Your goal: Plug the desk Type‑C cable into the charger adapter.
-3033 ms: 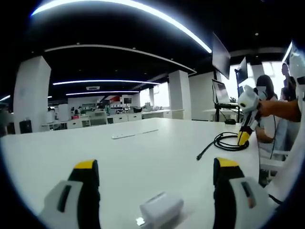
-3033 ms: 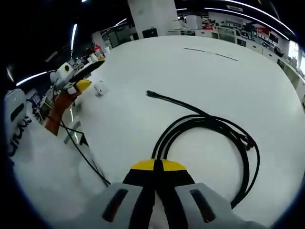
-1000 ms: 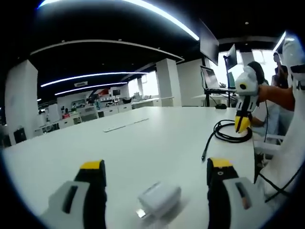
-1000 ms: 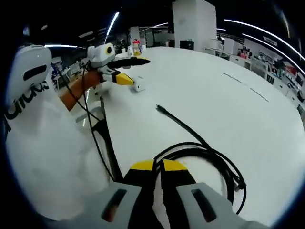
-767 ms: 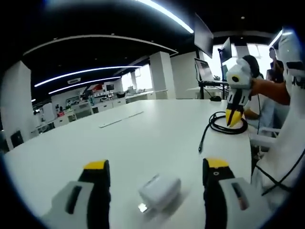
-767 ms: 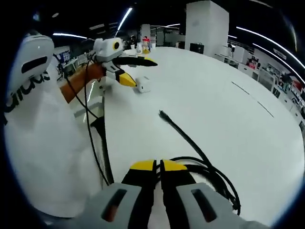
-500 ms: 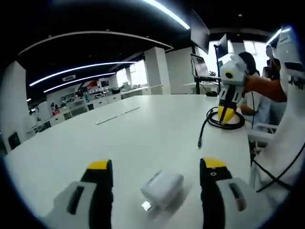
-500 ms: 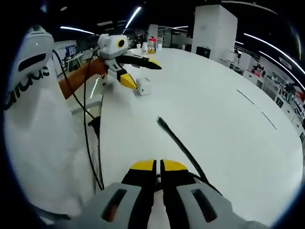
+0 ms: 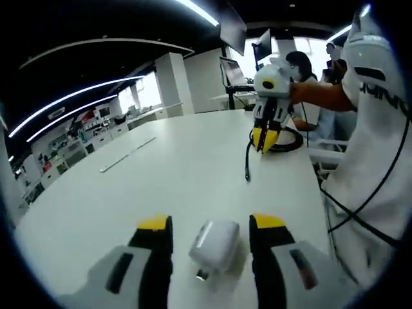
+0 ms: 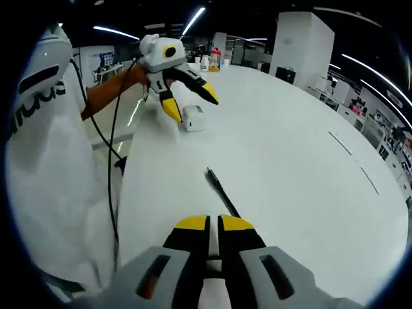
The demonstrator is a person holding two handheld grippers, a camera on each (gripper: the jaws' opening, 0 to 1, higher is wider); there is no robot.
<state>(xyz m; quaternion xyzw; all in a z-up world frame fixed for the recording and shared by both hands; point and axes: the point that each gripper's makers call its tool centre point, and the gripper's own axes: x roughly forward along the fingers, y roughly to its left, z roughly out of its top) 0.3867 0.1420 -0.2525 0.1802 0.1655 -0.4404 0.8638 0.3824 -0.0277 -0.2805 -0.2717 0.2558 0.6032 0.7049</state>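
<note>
The white charger adapter (image 9: 215, 239) lies on the white desk (image 9: 167, 174) between the fingers of my left gripper (image 9: 211, 224), which is open and close around it without visibly touching. In the right gripper view the same adapter (image 10: 193, 118) sits between the left gripper's yellow fingertips (image 10: 170, 108). The black Type-C cable (image 10: 219, 185) runs from under my right gripper (image 10: 212, 223) to its free plug end, which lies on the desk. That gripper is shut. In the left gripper view the right gripper (image 9: 264, 138) hovers at the cable (image 9: 247, 161), ahead of the coil (image 9: 288, 140).
A person's white-sleeved arm (image 10: 38, 148) and a trailing black wire (image 10: 111, 174) fill the left of the right gripper view. Their shirt (image 9: 370, 141) lines the desk's right edge in the left gripper view. A thin strip (image 9: 127, 154) lies far out on the desk.
My left gripper's fingers have narrowed around the adapter. The right gripper, shut throughout, has moved off the coil and along the cable's straight tail, nearer the left gripper.
</note>
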